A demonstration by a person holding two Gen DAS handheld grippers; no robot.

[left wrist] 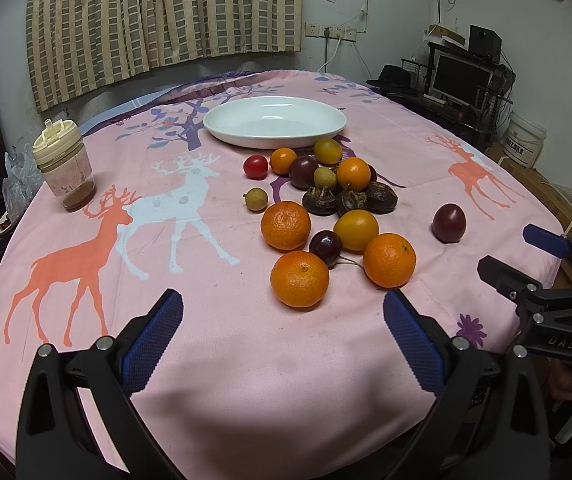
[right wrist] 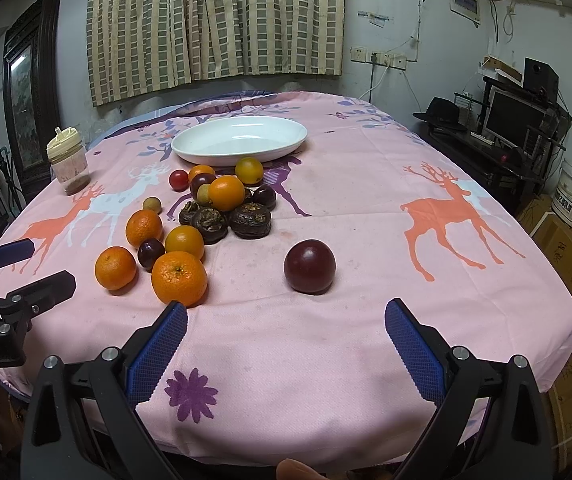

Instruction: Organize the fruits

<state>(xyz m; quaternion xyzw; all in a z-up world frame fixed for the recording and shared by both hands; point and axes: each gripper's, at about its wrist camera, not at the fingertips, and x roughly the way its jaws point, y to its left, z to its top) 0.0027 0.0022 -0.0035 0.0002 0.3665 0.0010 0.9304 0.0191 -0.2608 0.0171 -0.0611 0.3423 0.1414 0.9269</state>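
A white oval dish [left wrist: 274, 122] [right wrist: 240, 140] sits empty at the far middle of the pink tablecloth. In front of it lies a pile of fruit: several oranges [left wrist: 299, 279] [right wrist: 179, 278], yellow and dark purple fruits, dark brown wrinkled ones [left wrist: 319, 201] [right wrist: 250, 220], a red tomato [left wrist: 255, 166] [right wrist: 178, 180]. One dark purple fruit [left wrist: 449, 223] [right wrist: 309, 266] lies apart to the right. My left gripper [left wrist: 284, 320] is open and empty, just short of the nearest orange. My right gripper [right wrist: 286, 328] is open and empty, just short of the lone purple fruit.
A lidded jar [left wrist: 64, 166] [right wrist: 68, 166] stands at the table's left edge. The right gripper shows at the right edge of the left wrist view [left wrist: 533, 268]; the left gripper shows at the left edge of the right wrist view [right wrist: 18, 276]. A desk with a monitor [right wrist: 513, 120] stands right of the table.
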